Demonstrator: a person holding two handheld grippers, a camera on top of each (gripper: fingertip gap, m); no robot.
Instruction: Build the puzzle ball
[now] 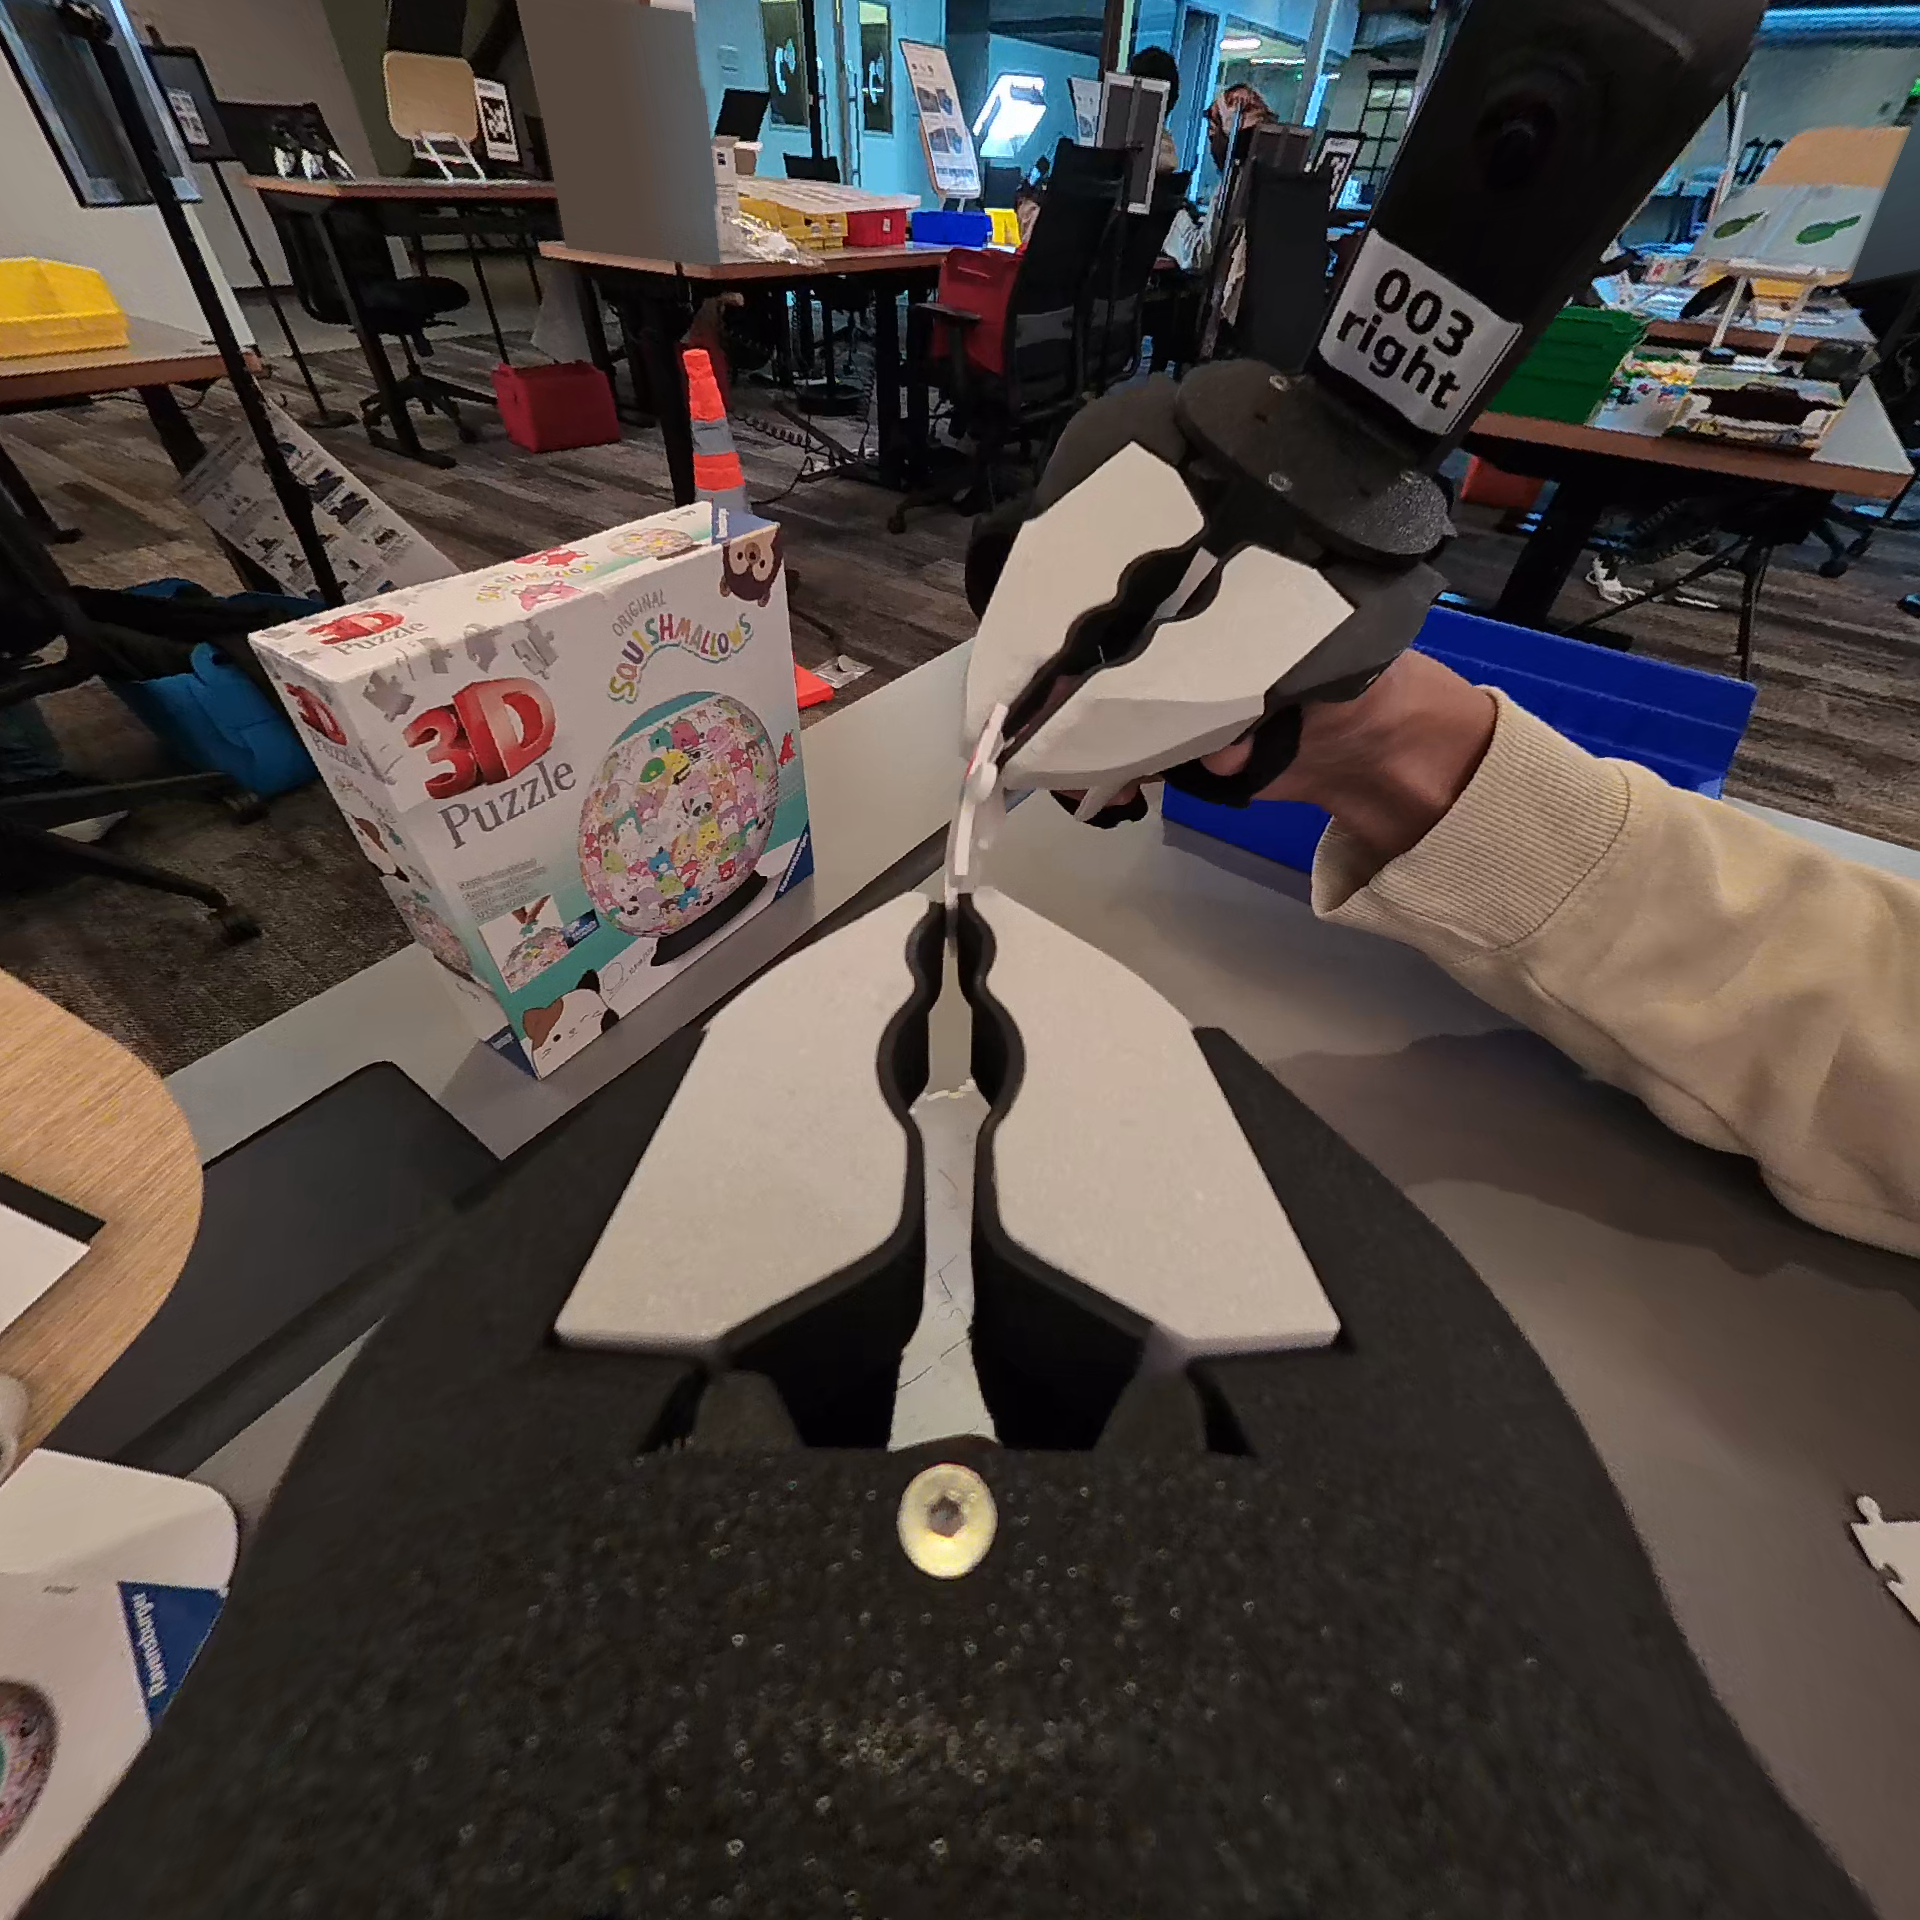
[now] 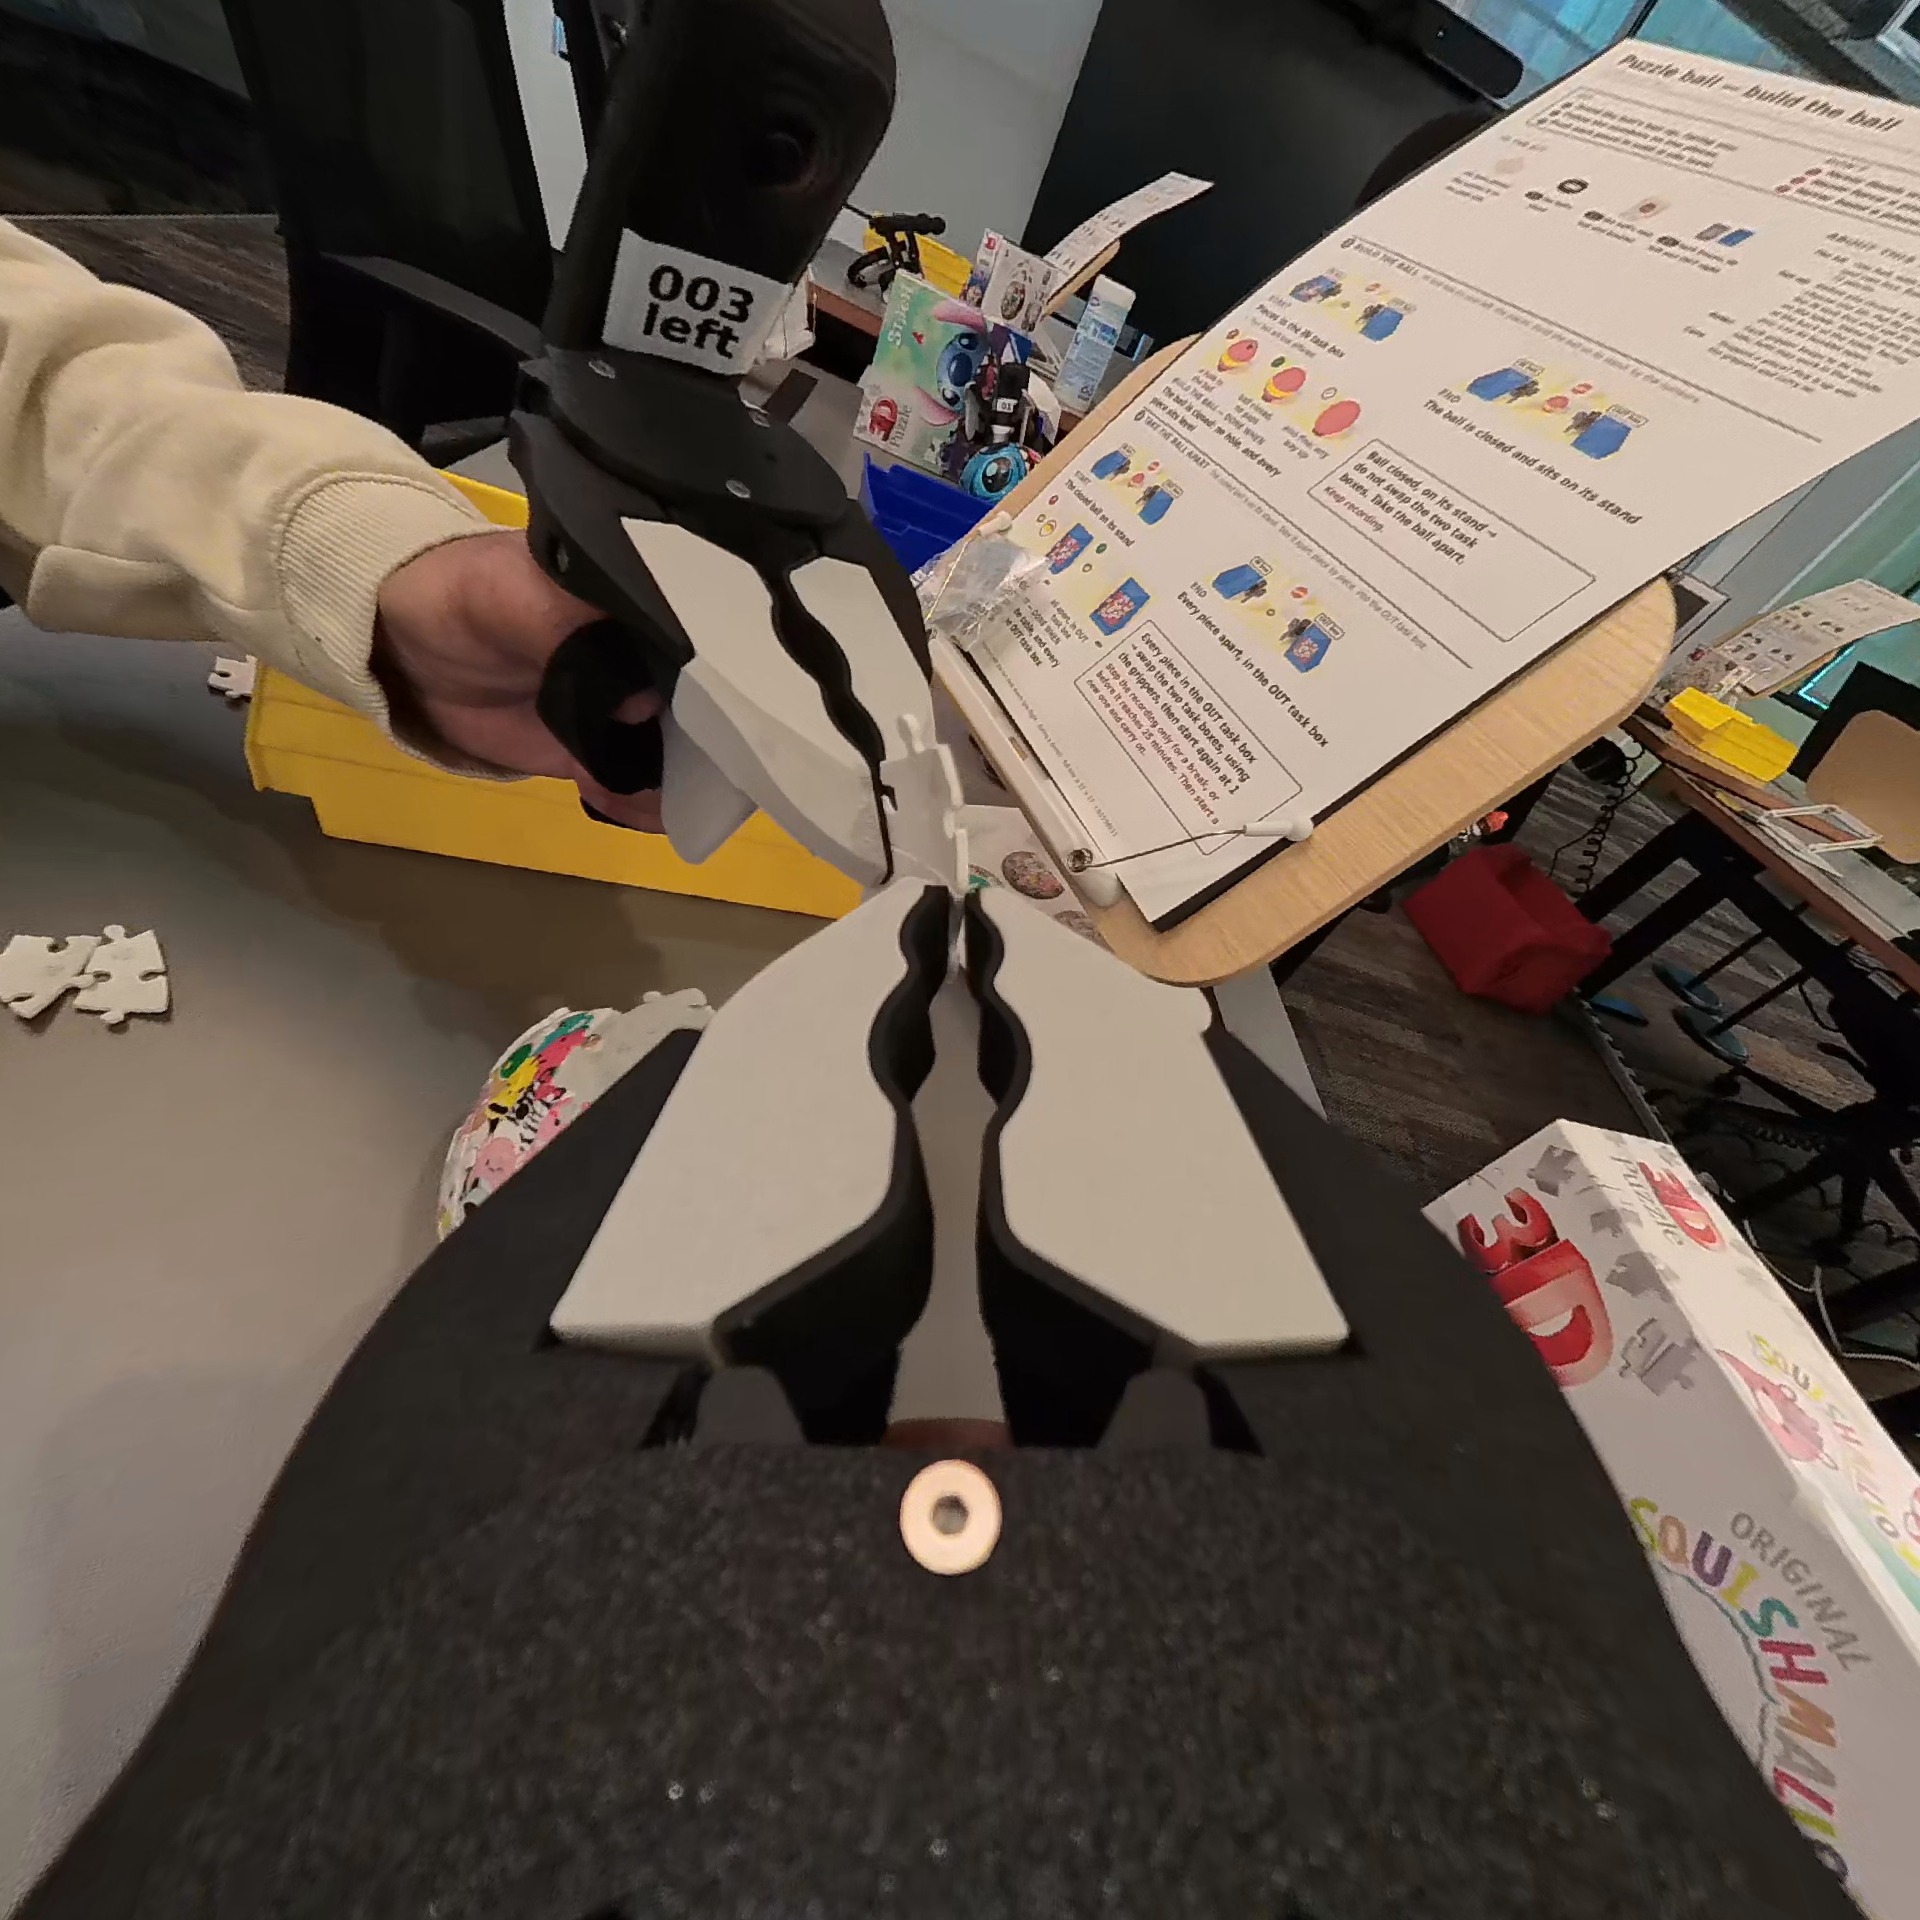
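Puzzle ball (image 2: 520, 1101), partly built, sits on the table at eight o'clock below the right gripper (image 2: 957, 914). Both grippers pinch white pieces (image 2: 925, 800) edge to edge; the left gripper (image 1: 957, 914) twisting could pop that joint or drop them.

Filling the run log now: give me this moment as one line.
left gripper: shut on puzzle pieces | right gripper: shut on same pieces | pieces: held above table | partly built ball: on table, untouched
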